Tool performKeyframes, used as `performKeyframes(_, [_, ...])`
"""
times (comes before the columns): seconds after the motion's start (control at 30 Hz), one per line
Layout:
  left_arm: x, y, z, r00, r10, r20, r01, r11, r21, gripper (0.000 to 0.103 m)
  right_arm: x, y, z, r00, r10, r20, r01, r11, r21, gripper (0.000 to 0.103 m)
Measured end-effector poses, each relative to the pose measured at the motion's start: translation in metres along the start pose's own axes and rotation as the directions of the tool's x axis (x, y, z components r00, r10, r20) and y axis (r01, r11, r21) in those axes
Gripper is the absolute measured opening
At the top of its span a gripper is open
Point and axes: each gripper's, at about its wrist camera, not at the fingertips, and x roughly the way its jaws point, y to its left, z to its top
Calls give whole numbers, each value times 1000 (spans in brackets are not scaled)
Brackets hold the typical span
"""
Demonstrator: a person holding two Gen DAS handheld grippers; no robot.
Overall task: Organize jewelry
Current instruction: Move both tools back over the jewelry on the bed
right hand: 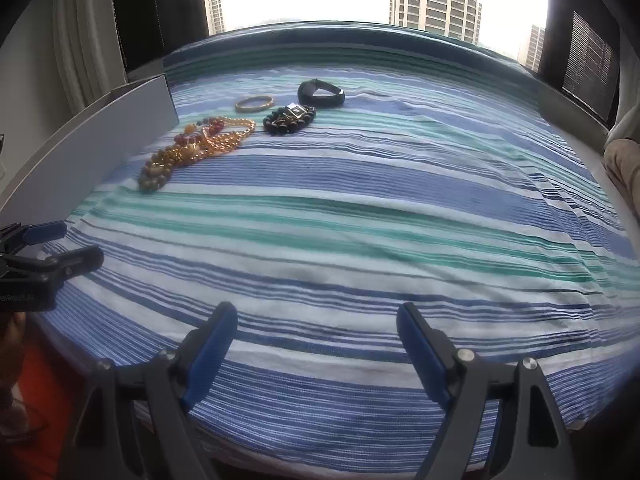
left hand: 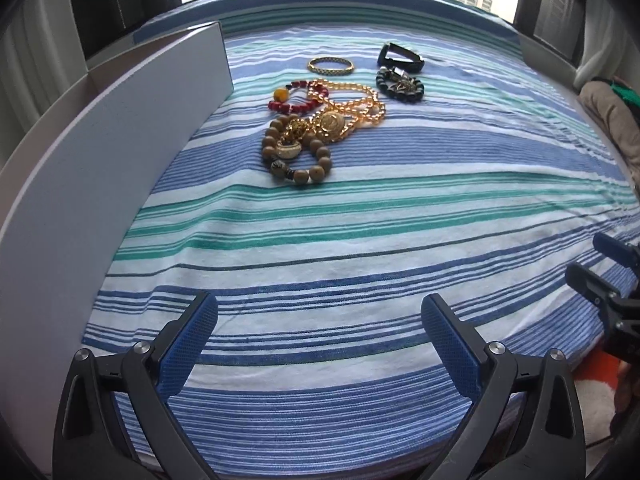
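Both tongs, left point(left hand: 320, 344) and right point(right hand: 316, 344), wide, empty, over striped cloth point(left hand: 360, 240). Jewelry pile point(left hand: 320, 120) far side beside grey box point(left hand: 100, 180), long axis toward window. Left view separates beads; right blurs them.

Both wrist cameras sit low over the near edge of the striped cloth point(left hand: 360, 240), angled down and facing the window. Left view sits nearer the grey box wall point(left hand: 100, 168). Both share the jewelry pile point(left hand: 320, 120), well ahead; each catches the other gripper at its edge.
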Motion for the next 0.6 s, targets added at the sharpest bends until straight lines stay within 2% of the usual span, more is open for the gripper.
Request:
performKeyframes(0.17, [18, 3, -4, 997, 10, -75, -12, 999, -31, 102, 3, -4, 0, 1000, -9, -1, 9, 1000, 6, 84])
performKeyframes(0.33, [17, 3, -7, 999, 8, -49, -10, 999, -42, 103, 4, -6, 4, 1000, 19, 1, -19, 1000, 15, 84])
performKeyframes(0.47, [17, 3, -8, 999, 4, -37, -5, 999, -35, 103, 7, -1, 29, 989, 150, -16, -150, 989, -5, 84])
performKeyframes(0.53, [16, 3, -10, 1000, 1, -25, -1, 1000, -28, 103, 11, 3, 57, 972, 235, -17, -235, 972, -15, 84])
performKeyframes(0.6, [16, 3, -10, 1000, -2, -18, 1, 1000, -23, 103, 23, 11, 91, 959, 282, -24, -282, 959, -15, 83])
